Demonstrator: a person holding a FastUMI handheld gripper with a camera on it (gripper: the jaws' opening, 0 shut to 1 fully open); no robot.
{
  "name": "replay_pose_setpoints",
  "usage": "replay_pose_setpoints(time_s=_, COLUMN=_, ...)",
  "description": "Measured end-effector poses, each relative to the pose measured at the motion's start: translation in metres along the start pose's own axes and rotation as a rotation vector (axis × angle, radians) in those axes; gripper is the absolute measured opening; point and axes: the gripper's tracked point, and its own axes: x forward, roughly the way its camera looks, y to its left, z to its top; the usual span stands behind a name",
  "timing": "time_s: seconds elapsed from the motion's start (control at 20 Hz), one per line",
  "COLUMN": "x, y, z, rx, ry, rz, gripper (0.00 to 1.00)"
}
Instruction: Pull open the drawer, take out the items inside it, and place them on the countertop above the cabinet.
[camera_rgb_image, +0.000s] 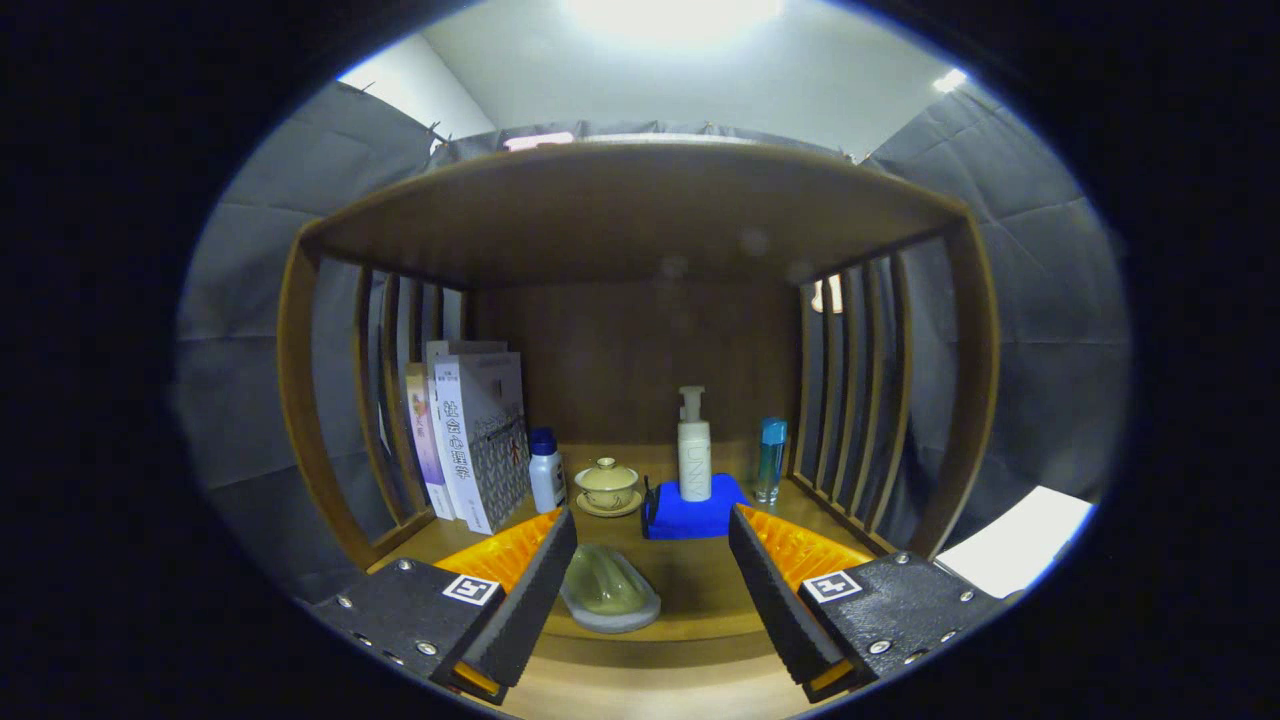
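My gripper (652, 580) is open, its two fingers spread wide over the front of the wooden countertop (690, 580). A pale green soap on a grey dish (608, 588) lies on the countertop between the fingers, close beside the left finger (530, 590) and apart from the right one. Nothing is held. Beyond the fingers a white pump bottle (693, 450) stands on a blue block (695, 512). The countertop's front edge (650, 650) runs just below the soap dish.
Upright books (470, 440) lean at the back left, then a small white bottle with a blue cap (545, 472) and a lidded cream cup on a saucer (607, 486). A slim blue bottle (770, 458) stands at the right by the slatted side (860, 390). A wooden top shelf (630, 210) spans overhead.
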Motion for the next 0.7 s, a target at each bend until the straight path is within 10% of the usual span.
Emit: replay_pose_setpoints(time_s=0.7, x=-0.181, y=0.042, z=-0.070, rx=-0.005, ry=-0.095, rz=0.102, gripper=0.95)
